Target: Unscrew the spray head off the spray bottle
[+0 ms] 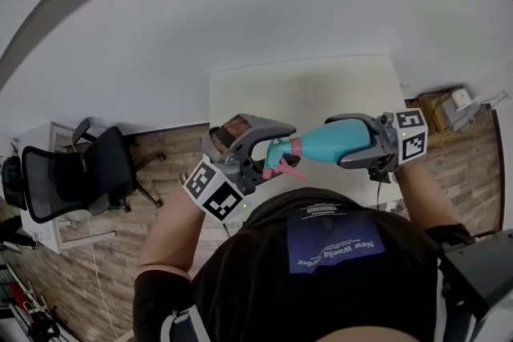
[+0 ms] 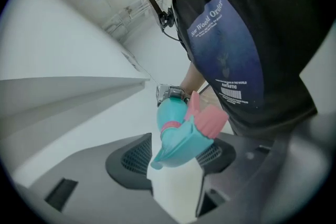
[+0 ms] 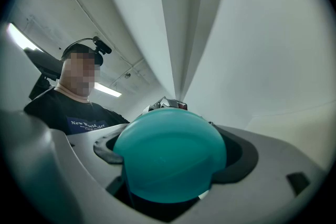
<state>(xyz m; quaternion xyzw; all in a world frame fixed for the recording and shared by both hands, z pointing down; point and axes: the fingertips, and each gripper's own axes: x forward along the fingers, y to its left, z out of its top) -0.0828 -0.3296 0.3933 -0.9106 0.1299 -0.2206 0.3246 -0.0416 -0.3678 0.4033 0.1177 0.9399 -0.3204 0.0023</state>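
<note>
I hold the teal spray bottle [image 1: 346, 142] level in front of my chest. My right gripper [image 1: 337, 142] is shut on its body; in the right gripper view the round bottle base [image 3: 170, 157] fills the gap between the jaws of the right gripper [image 3: 170, 165]. The teal spray head [image 1: 276, 157] with its pink collar [image 1: 296, 148] and pink trigger [image 1: 293, 172] points left. My left gripper [image 1: 267, 153] has its jaws around the head. In the left gripper view the spray head [image 2: 184, 141] spans the left gripper [image 2: 176, 165], nozzle against one pad, back against the other.
A white table [image 1: 304, 92] stands against the wall straight ahead. A black office chair [image 1: 80, 172] is on the wooden floor [image 1: 164, 152] at the left. A shelf with boxes [image 1: 449, 108] is at the right. My black shirt [image 1: 337, 252] is just below the bottle.
</note>
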